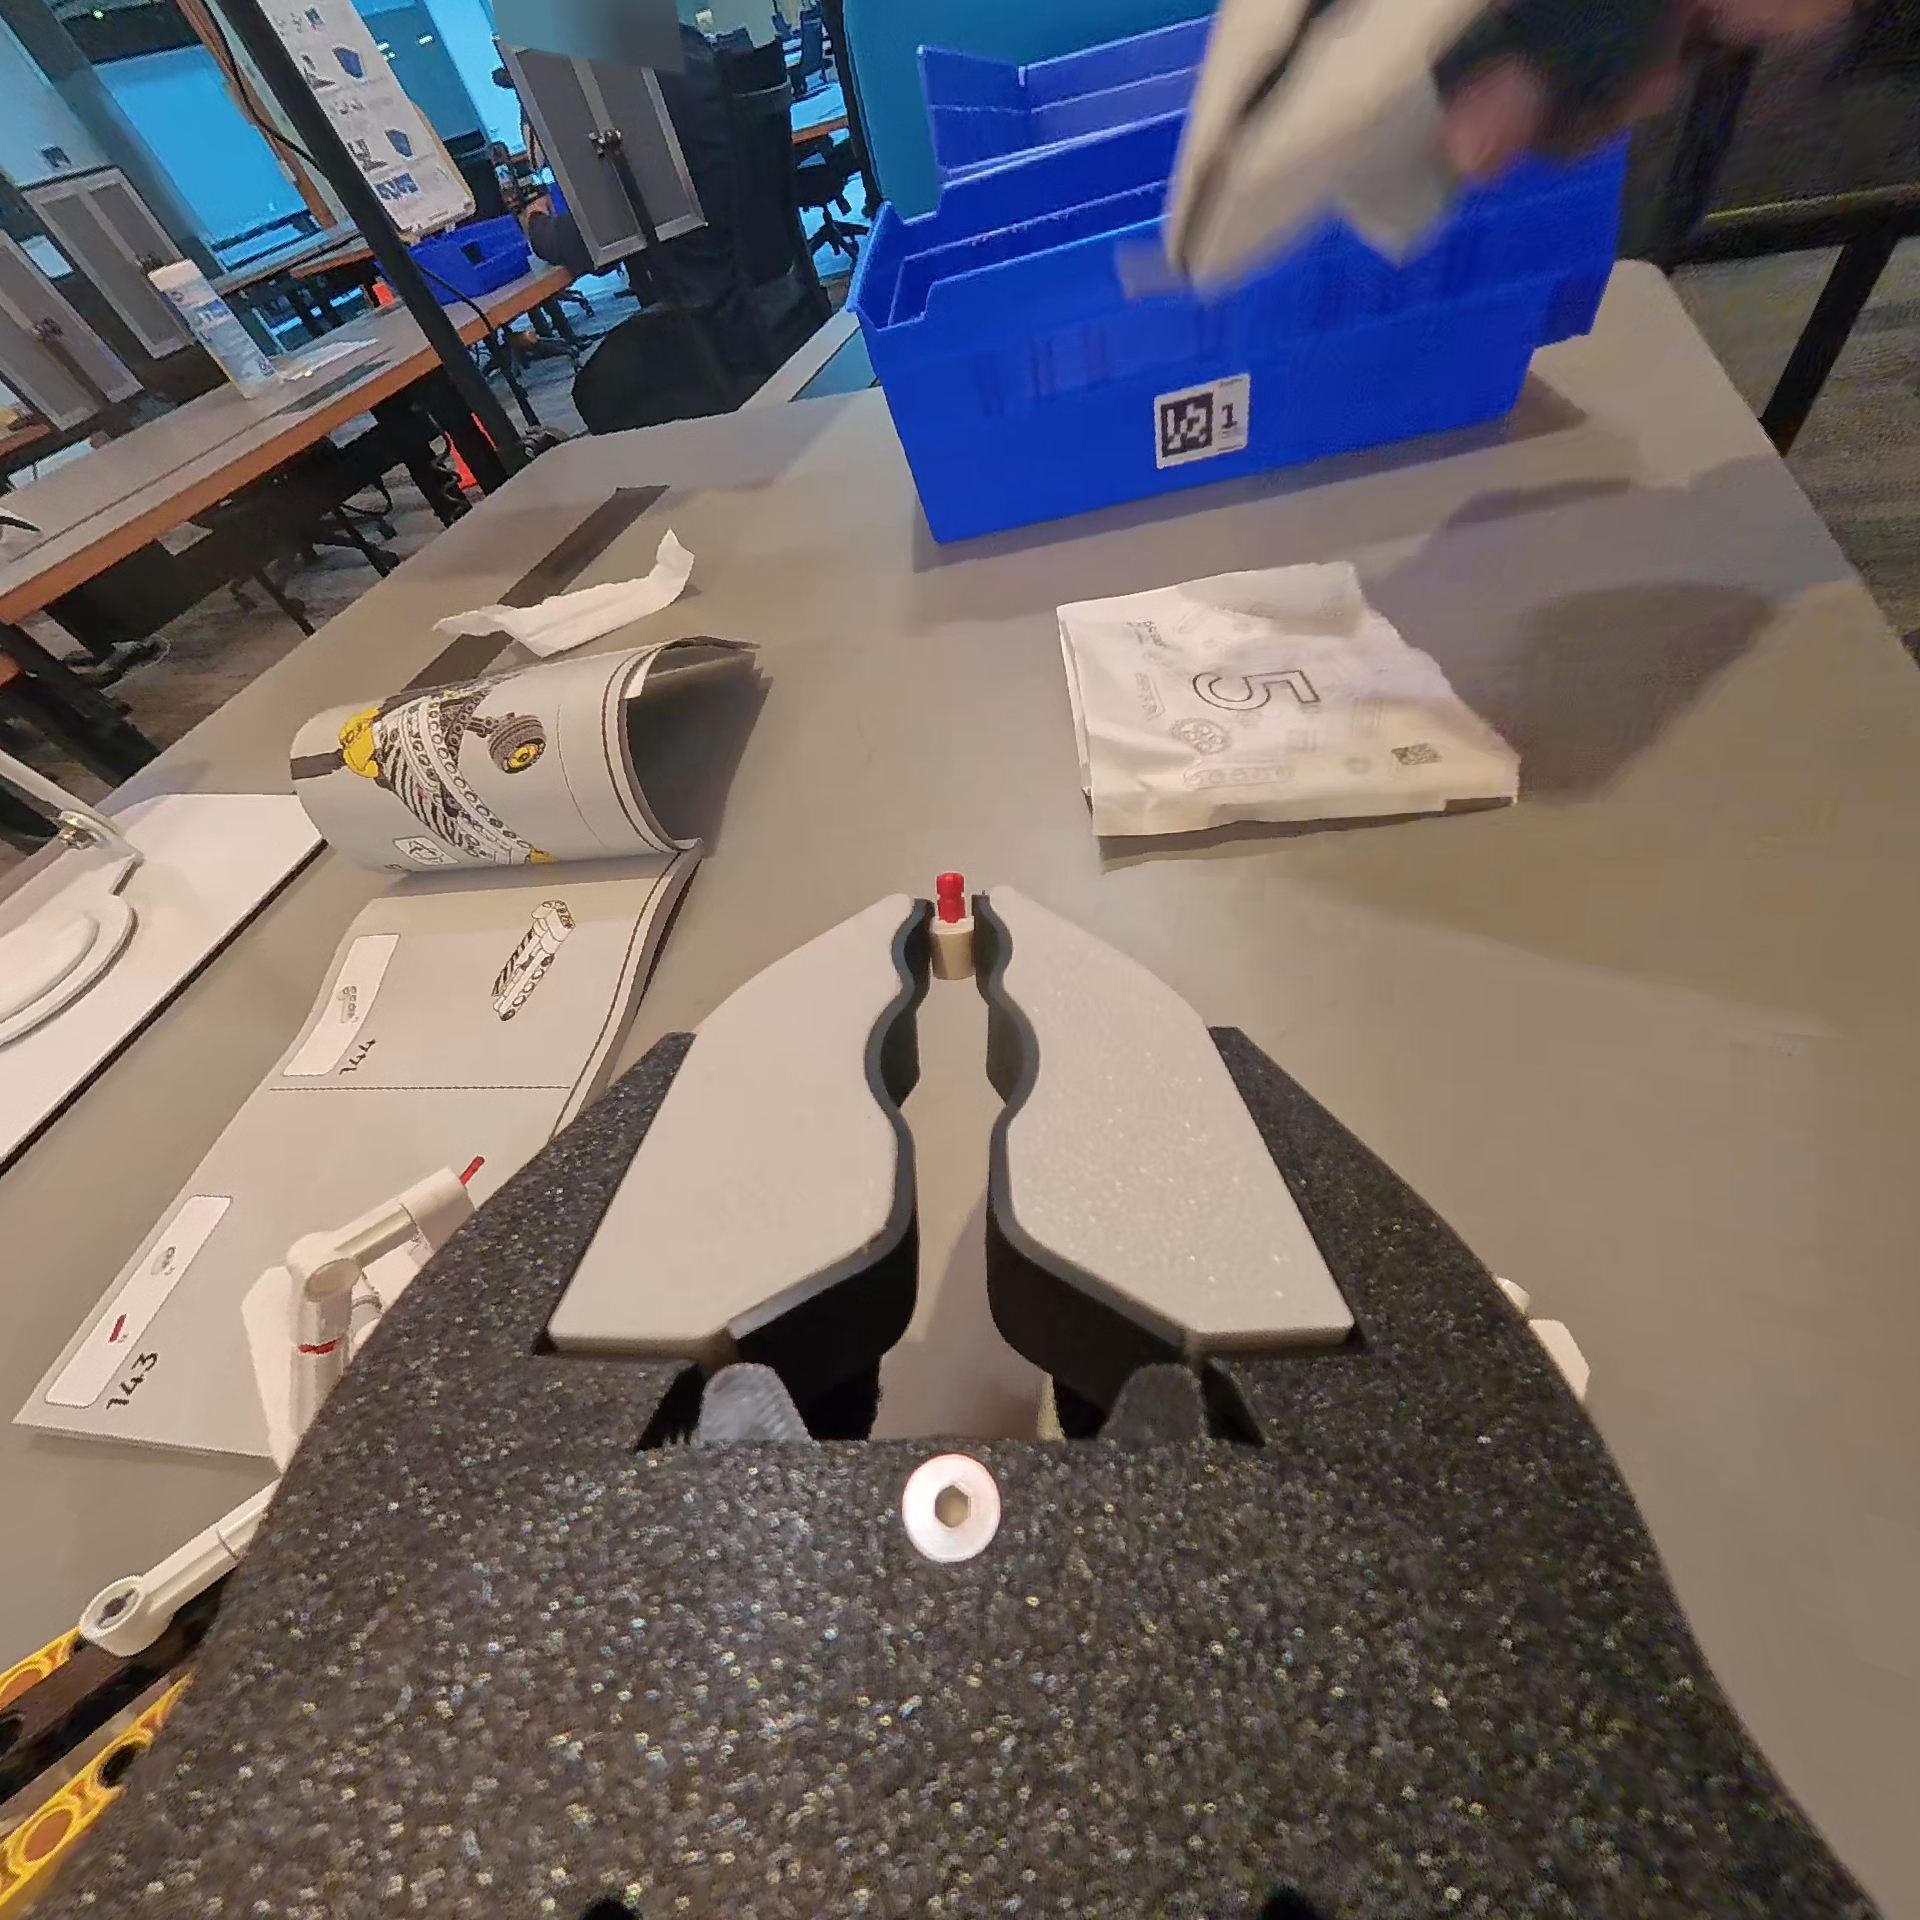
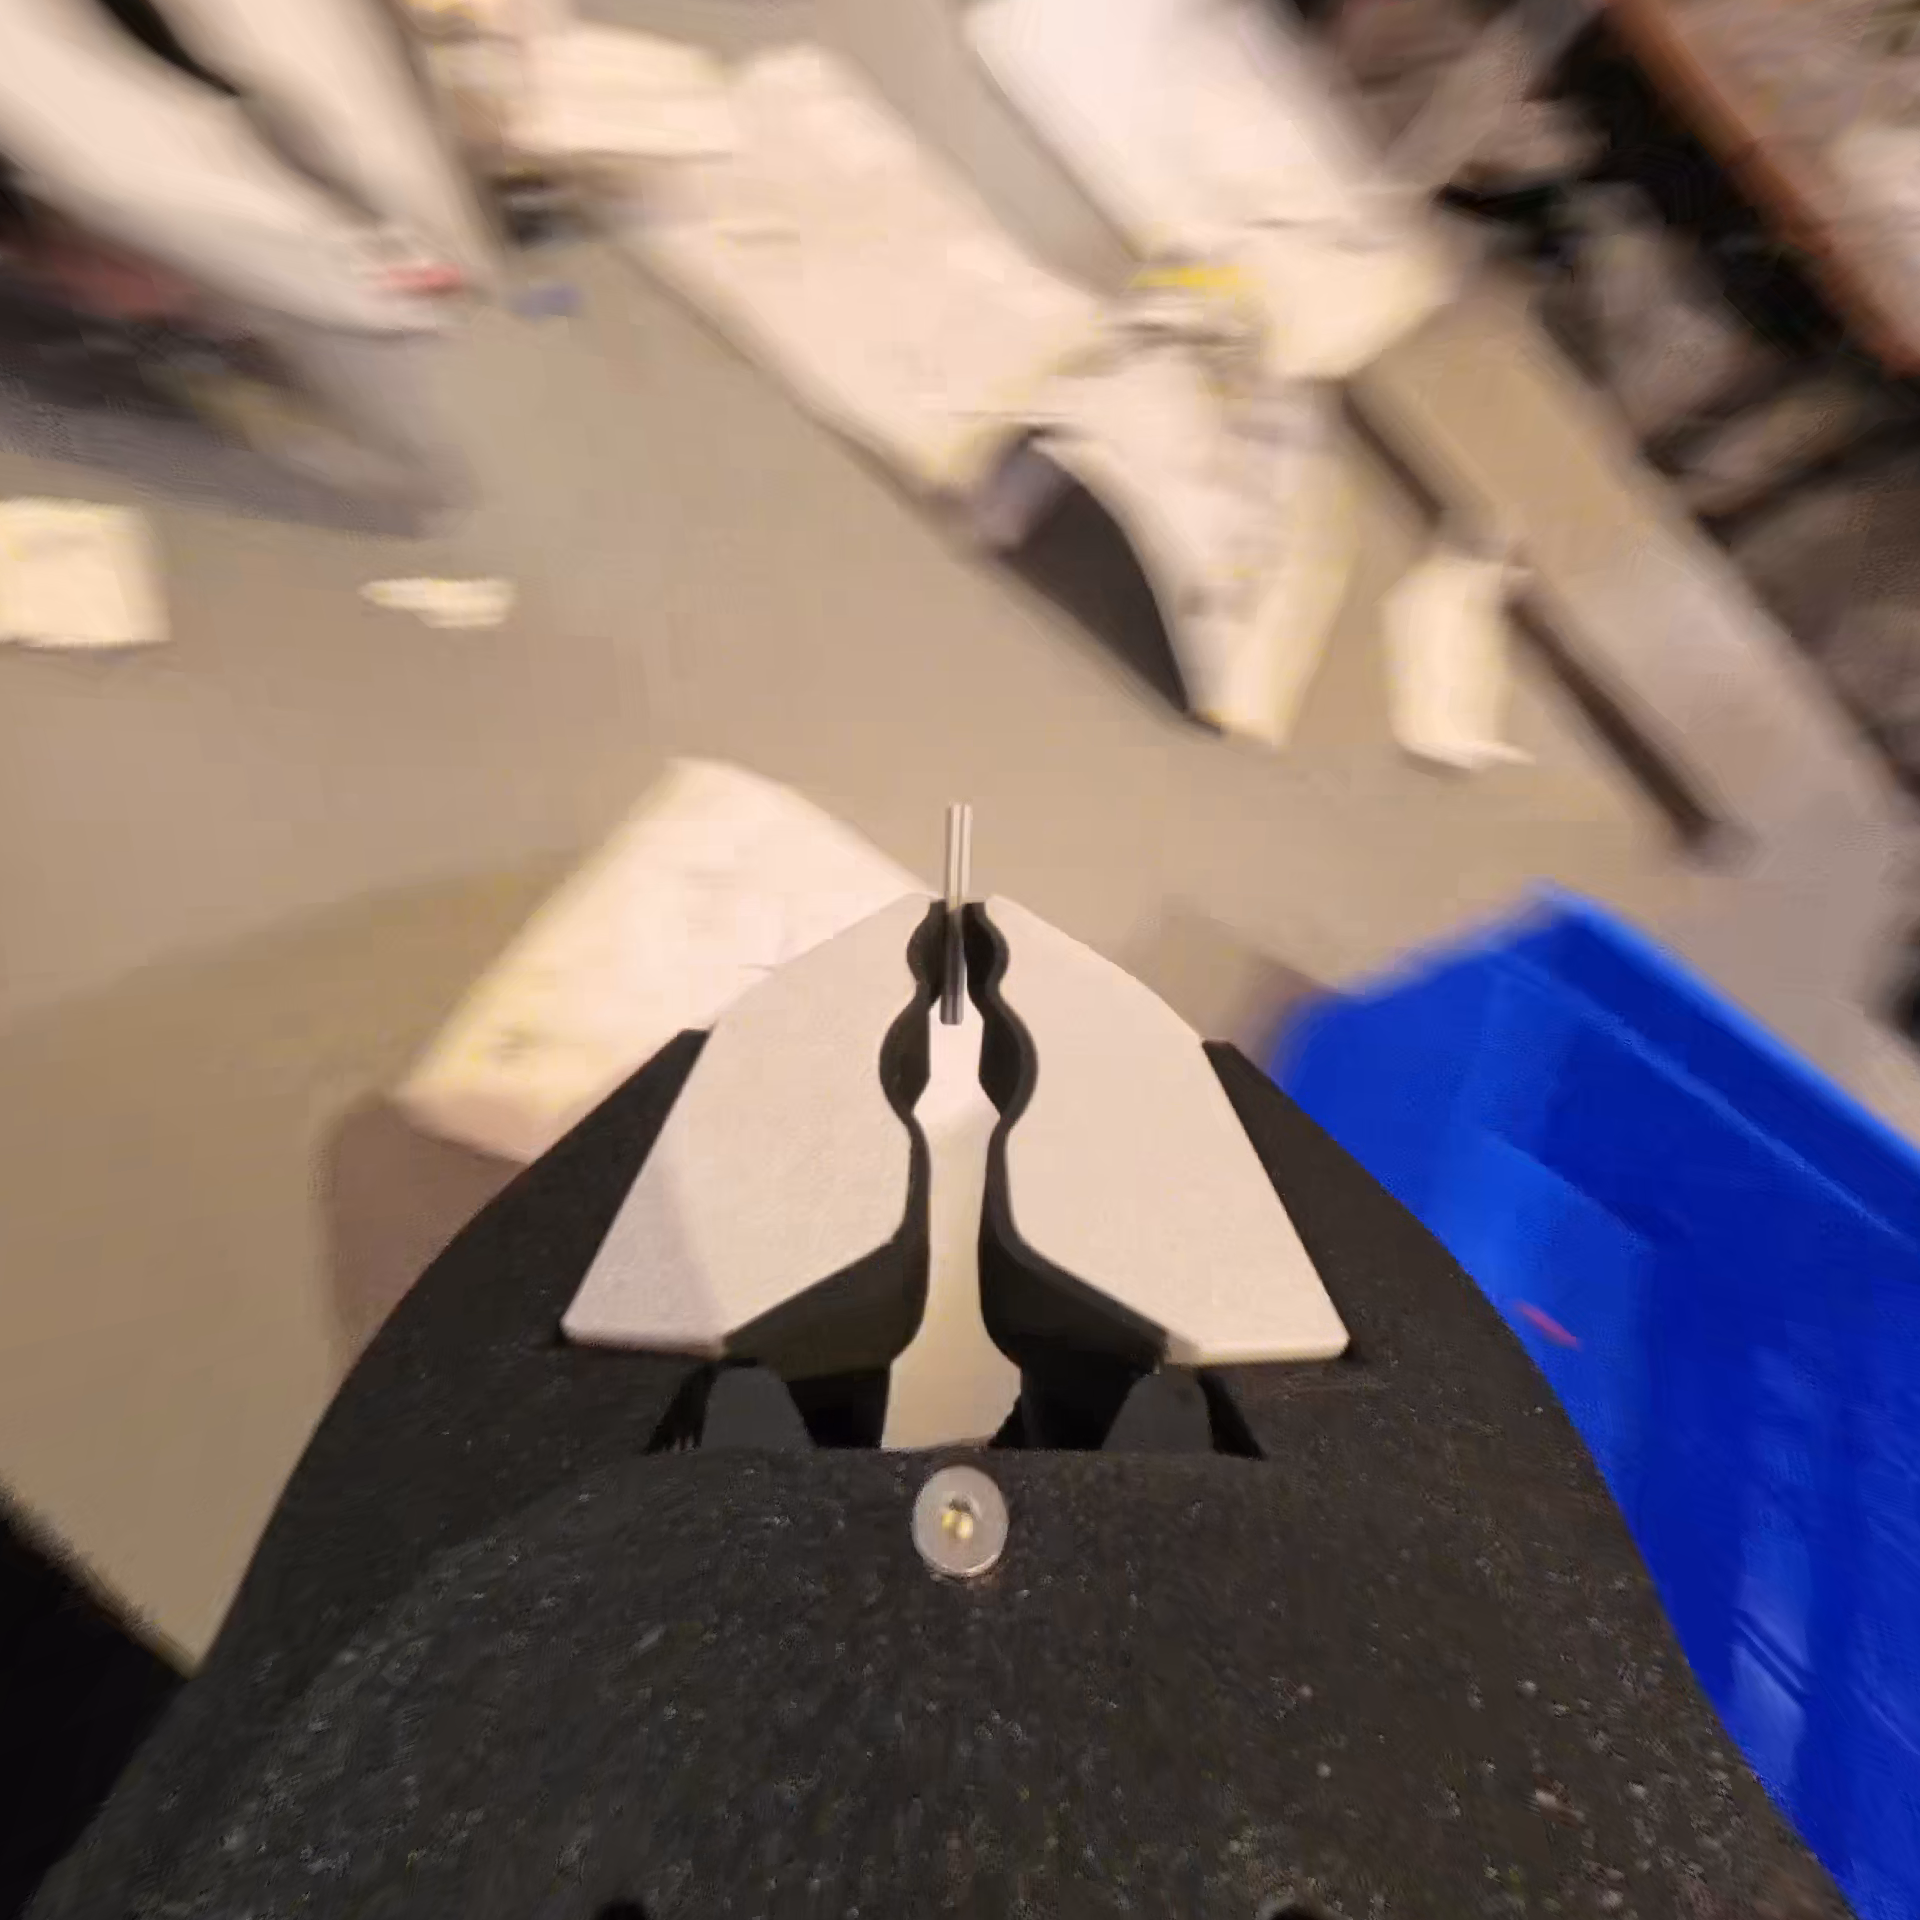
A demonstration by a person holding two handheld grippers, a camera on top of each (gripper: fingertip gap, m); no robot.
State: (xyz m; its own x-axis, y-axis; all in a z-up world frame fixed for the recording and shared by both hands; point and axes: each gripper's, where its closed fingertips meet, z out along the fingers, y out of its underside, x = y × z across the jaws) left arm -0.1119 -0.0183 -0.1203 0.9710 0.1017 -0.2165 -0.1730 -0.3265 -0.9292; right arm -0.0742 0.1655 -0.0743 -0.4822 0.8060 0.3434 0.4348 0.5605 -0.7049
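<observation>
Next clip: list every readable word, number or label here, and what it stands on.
Writing not transcribed; its bearers:
White sticker on blue bin.
White paper bag: printed markings.
Open booklet: handwritten marks.
Background poster: too small.
Right wrist view: blurred, nothing legible.

Ahead of your left gripper (image 1: pixel 951 914) the grey table (image 1: pixel 894 707) lies bare up to the blue bin (image 1: pixel 1039 416). An open booklet (image 1: pixel 468 935) with its curled pages blocks the left side, and a white paper bag (image 1: pixel 1268 707) the right. Your right gripper (image 1: pixel 1226 218) hangs over the bin. White toy parts (image 1: pixel 343 1278) crowd your near left.
</observation>
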